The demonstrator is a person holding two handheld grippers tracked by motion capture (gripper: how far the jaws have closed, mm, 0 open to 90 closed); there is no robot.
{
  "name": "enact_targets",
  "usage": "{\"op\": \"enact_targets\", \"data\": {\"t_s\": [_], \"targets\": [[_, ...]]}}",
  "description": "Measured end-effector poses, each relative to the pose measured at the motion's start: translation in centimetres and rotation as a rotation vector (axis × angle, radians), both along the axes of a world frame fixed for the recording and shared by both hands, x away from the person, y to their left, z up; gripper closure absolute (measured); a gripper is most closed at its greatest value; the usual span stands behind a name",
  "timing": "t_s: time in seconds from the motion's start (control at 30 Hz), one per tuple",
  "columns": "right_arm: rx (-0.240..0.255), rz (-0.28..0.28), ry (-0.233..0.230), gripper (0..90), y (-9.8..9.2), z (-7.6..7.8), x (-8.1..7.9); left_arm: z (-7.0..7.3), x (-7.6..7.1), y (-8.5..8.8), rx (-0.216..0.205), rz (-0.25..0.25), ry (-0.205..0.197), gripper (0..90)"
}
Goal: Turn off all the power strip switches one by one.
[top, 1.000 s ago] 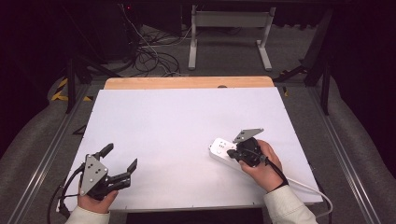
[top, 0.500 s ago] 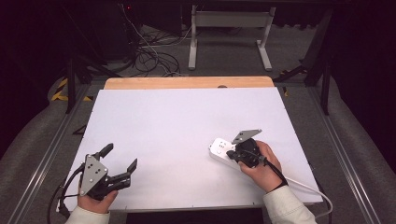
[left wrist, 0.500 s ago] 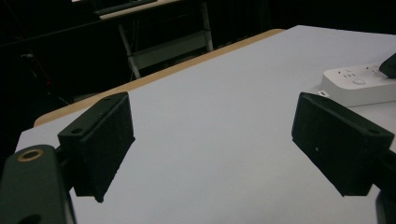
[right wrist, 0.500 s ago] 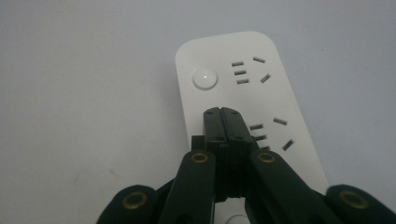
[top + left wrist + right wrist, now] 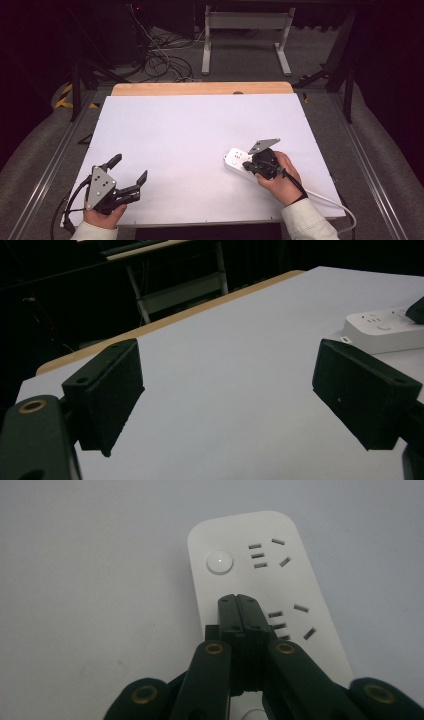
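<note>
Hovering my right gripper (image 5: 238, 600), jaws pressed together and holding nothing, over the white power strip (image 5: 260, 575) lying flat at the table's (image 5: 165, 130) right side, likely to prod its round button (image 5: 220, 562), I rest my left gripper (image 5: 129, 174) wide apart, out of the way

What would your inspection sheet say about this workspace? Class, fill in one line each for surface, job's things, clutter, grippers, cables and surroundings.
Surface: white table top with a wooden strip along its far edge.
Job's things: white power strip lying flat on the right side, round button at its end, socket slots facing up.
Clutter: nothing seen.
Grippers: left gripper open, held near the front left corner; right gripper shut, jaws together over the power strip, empty.
Cables: white cord trailing off the front right; a tangle of cables on the floor beyond the table.
Surroundings: dark room, grey floor, metal frame legs behind.
</note>
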State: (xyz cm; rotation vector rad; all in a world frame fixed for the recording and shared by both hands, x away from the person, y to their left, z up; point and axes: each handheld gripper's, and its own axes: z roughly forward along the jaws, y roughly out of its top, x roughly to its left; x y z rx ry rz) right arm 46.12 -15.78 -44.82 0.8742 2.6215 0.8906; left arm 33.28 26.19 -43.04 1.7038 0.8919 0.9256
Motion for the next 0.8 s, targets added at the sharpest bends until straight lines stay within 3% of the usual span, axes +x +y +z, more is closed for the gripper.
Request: {"op": "enact_targets", "data": {"t_s": [0.23, 0.33, 0.37, 0.4, 0.53, 0.8], "targets": [[0.011, -0.01, 0.006, 90.0, -0.2, -0.1, 0.0, 0.0, 0.0, 0.0, 0.001, 0.003, -0.002, 13.4], [0.109, 0.003, -0.076, 90.0, -0.9, 1.7, -0.8, 0.0, 0.0, 0.0, -0.003, 0.0, 0.001, 13.4], [0.109, 0.003, -0.076, 90.0, -0.9, 1.7, -0.8, 0.0, 0.0, 0.0, -0.003, 0.0, 0.001, 13.4], [0.148, 0.013, -0.104, 90.0, -1.1, 3.1, -1.2, 0.0, 0.1, 0.1, -0.001, -0.002, 0.004, 13.4], [0.123, 0.016, -0.101, 90.0, -0.7, 2.8, -1.1, 0.0, 0.1, 0.0, -0.003, 0.001, 0.006, 13.5], [0.129, 0.01, -0.109, 90.0, -0.7, 3.0, -1.1, 0.0, 0.1, 0.1, 0.003, 0.0, 0.0, 13.4]]}}
